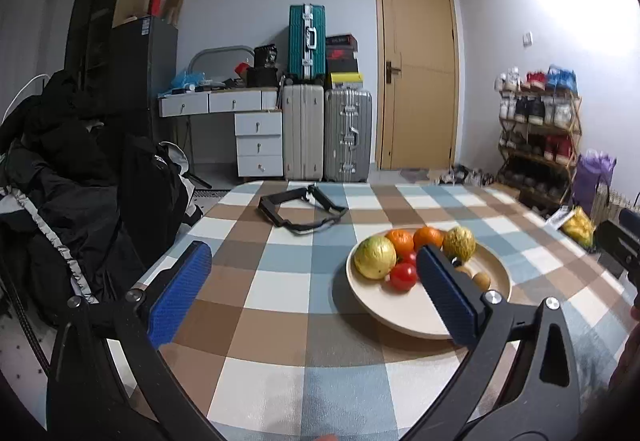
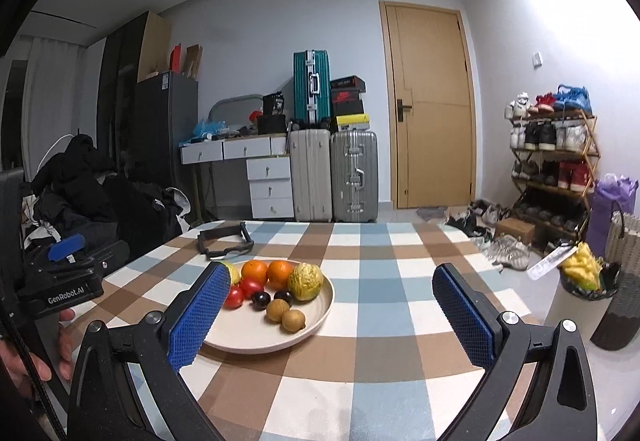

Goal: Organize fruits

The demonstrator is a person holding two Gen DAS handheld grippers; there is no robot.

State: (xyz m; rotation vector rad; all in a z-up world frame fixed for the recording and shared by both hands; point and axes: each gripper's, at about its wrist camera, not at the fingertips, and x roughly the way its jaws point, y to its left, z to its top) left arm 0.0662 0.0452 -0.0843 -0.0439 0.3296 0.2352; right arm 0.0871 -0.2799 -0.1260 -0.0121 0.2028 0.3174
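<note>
A cream plate (image 2: 316, 315) (image 1: 408, 315) on the checked tablecloth holds two oranges (image 2: 267, 273) (image 1: 414, 239), two yellow-green bumpy fruits (image 2: 306, 281) (image 1: 375, 256), red tomatoes (image 2: 245, 291) (image 1: 403, 276), two dark plums (image 2: 272, 298) and two small brown longans (image 2: 285, 315) (image 1: 480, 280). My left gripper (image 1: 312, 261) hovers open just left of the plate, its right finger overlapping the plate's middle. My right gripper (image 2: 332, 281) is open too, with the plate behind its left finger. Neither holds anything.
A black strap (image 1: 300, 207) (image 2: 225, 239) lies on the table beyond the plate. Dark clothes (image 1: 80, 177) pile up left of the table. Suitcases (image 2: 334, 175), a desk, a door and a shoe rack (image 2: 554, 161) stand behind. A hand (image 2: 60, 345) grips the left tool.
</note>
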